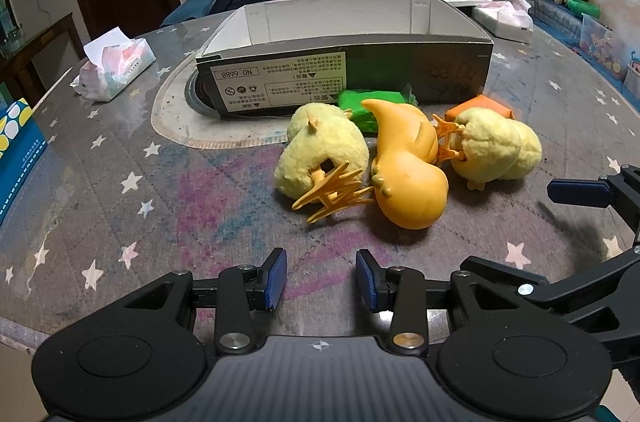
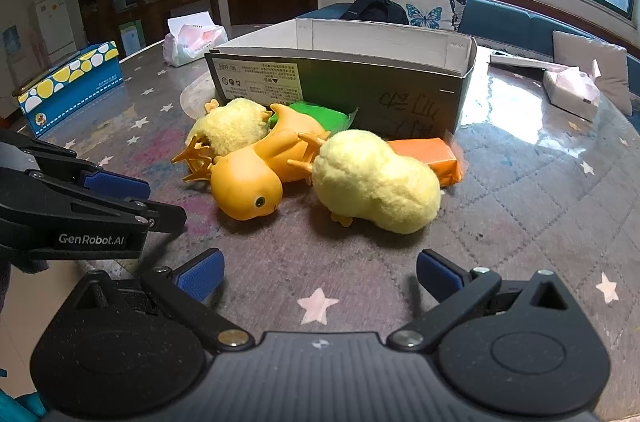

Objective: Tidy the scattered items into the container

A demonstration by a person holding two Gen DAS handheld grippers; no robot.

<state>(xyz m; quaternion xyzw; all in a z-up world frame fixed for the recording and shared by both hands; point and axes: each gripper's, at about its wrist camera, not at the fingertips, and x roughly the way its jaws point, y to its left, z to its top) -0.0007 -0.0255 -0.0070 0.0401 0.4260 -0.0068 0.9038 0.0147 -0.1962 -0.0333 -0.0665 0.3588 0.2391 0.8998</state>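
In the left wrist view the left gripper (image 1: 321,279) sat low at centre, pads apart, gripping nothing. The right gripper (image 2: 319,274) was spread wide and empty. The toys lay mid-frame: duck (image 1: 404,174), two chicks (image 1: 320,150) (image 1: 496,146), touching, just before the box (image 1: 352,78).

Left gripper (image 1: 321,280): matte black housing with a ribbed grey centre plate bearing a small crosshair mark; two round black discs at its sides; silver and brass pivot screws; ribbed blue pads (image 1: 275,278) on black fingers; right gripper (image 2: 318,272) of the same build; white "GenRobot.AI" lettering on the left gripper's side.
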